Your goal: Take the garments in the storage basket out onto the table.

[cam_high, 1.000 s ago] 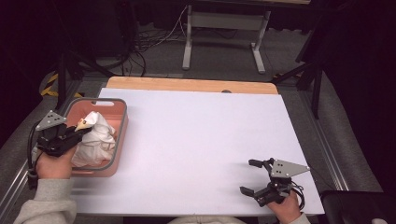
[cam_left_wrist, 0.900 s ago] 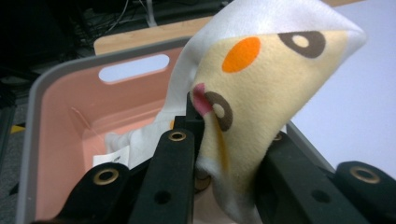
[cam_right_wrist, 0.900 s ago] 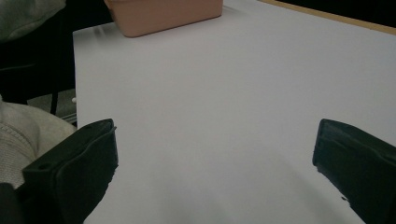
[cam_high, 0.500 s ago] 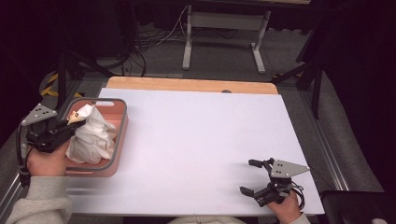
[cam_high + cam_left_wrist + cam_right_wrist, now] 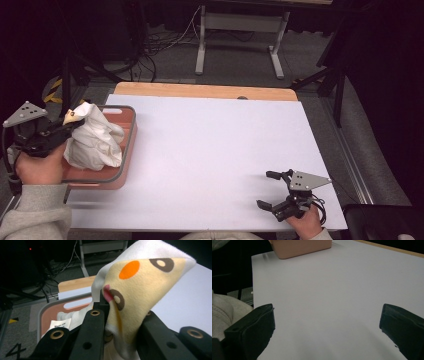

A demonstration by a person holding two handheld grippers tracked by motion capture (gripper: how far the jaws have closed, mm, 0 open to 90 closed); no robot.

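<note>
Over the pink tray (image 5: 127,145) at the desk's left edge, a bunched white cloth (image 5: 95,140) hangs lifted, its lower folds still reaching down inside the tray. One corner of the cloth is cream yellow with an orange spot and brown rings, and the left gripper (image 5: 62,131) pinches that corner between its black jaws; in the left gripper view the printed fabric (image 5: 140,287) is squeezed between the two jaws and drapes over them. A small white label (image 5: 59,324) shows on the cloth lower down in the tray. The tray has a grey rim and a slot handle at its far end. Well apart, at the near right corner of the white desk (image 5: 220,150), the right gripper (image 5: 271,190) rests low with its jaws spread wide and nothing between them. A grey sleeve (image 5: 35,215) covers the left forearm.
</note>
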